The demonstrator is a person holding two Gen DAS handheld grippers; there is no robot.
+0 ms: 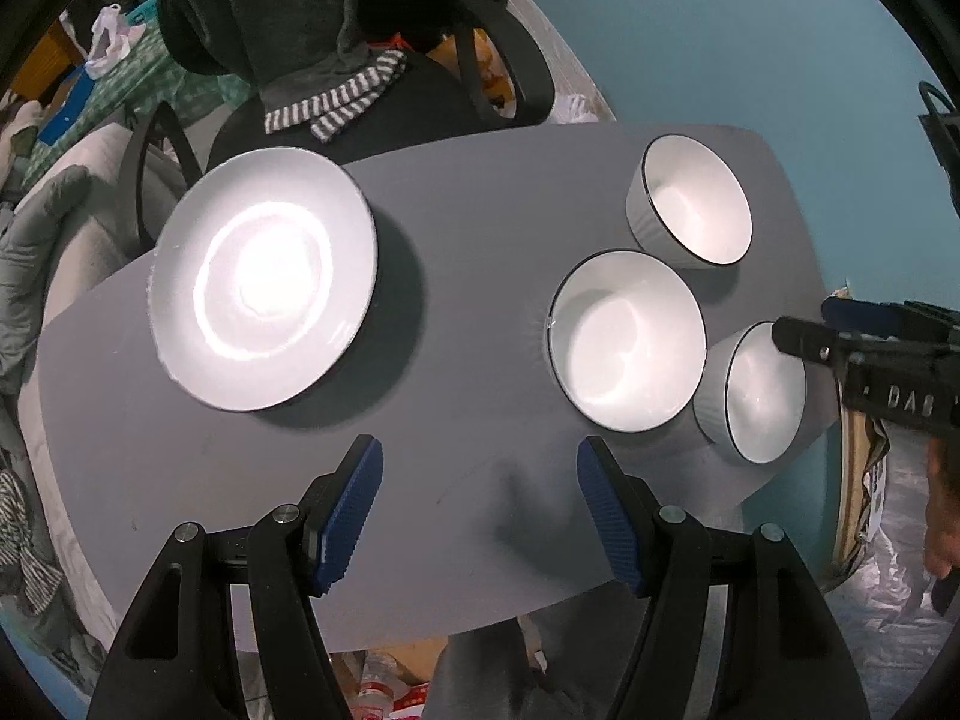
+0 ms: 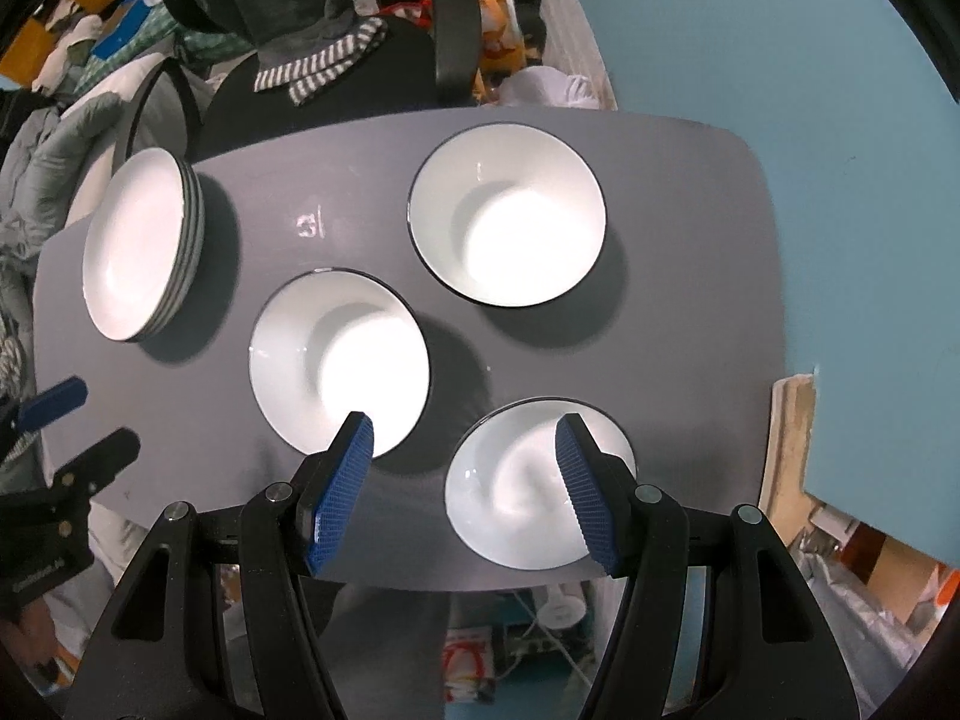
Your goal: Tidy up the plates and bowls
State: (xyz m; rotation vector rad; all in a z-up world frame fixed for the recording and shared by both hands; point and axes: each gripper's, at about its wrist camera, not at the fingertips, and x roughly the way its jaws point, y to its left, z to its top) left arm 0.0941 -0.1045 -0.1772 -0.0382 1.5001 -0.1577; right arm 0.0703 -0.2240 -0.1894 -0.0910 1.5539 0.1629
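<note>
A stack of white plates [image 1: 264, 285] sits at the left of the grey table [image 1: 456, 228]; it also shows in the right wrist view [image 2: 141, 243]. Three white bowls with dark rims stand on the right: a far one [image 1: 696, 201] [image 2: 510, 213], a middle one [image 1: 627, 342] [image 2: 339, 360] and a near one [image 1: 759, 393] [image 2: 534, 483]. My left gripper [image 1: 480, 477] is open and empty above the table's front edge. My right gripper [image 2: 462, 450] is open and empty, hovering over the near bowl's left rim; it enters the left wrist view [image 1: 798, 333] from the right.
A black office chair [image 1: 360, 102] with clothes draped on it stands behind the table. Clutter and bedding lie at the left. A teal wall [image 1: 720, 30] is behind on the right. Bags and a box sit on the floor right of the table.
</note>
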